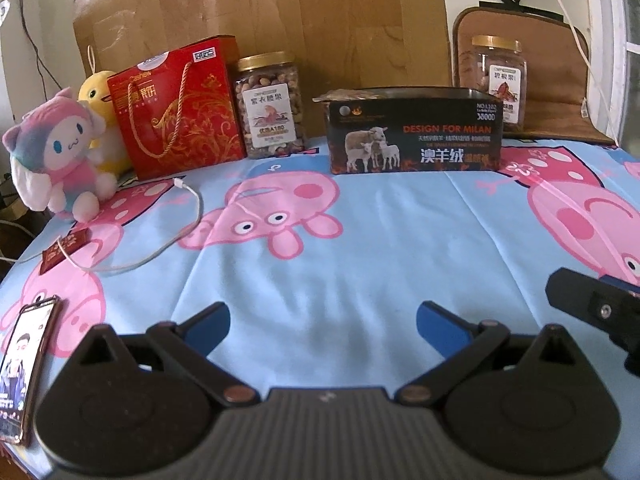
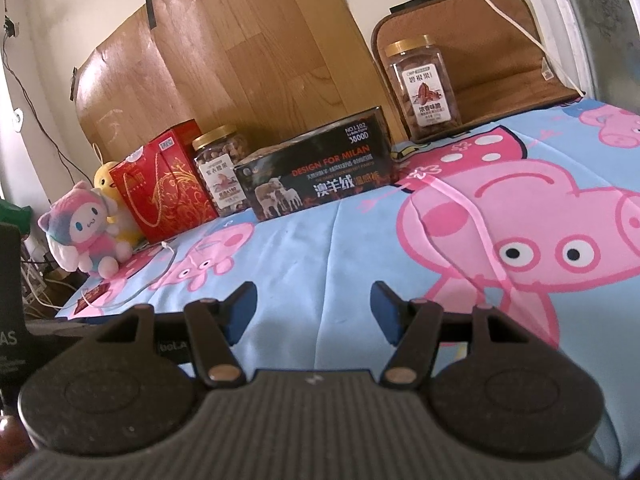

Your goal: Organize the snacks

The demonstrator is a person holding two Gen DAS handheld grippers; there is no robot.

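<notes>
Phone (image 1: 24,368) at the far left lies on the bed's edge, partly cut off by the frame, with a small red packet (image 1: 66,249) and a white cable (image 1: 160,236) looping beyond it on the blue cartoon sheet (image 1: 340,272). My left tongs (image 1: 322,326) hang over bare sheet, blue pads wide apart and holding nothing; open cloth runs ahead of them to the back row. There stand a pink plush (image 1: 60,156), a yellow plush (image 1: 98,96) half hidden behind it, a red gift box (image 1: 180,112), and just beside that a gold-lidded nut jar (image 1: 270,106). Farther right sits a black sheep-print box (image 1: 416,132); what it holds I cannot see. A second nut jar (image 1: 498,80) stands behind its right end, its base hidden in the left view, against a brown cushion (image 2: 480,40). My right tongs (image 2: 314,314) are also spread and empty, over clear sheet.
</notes>
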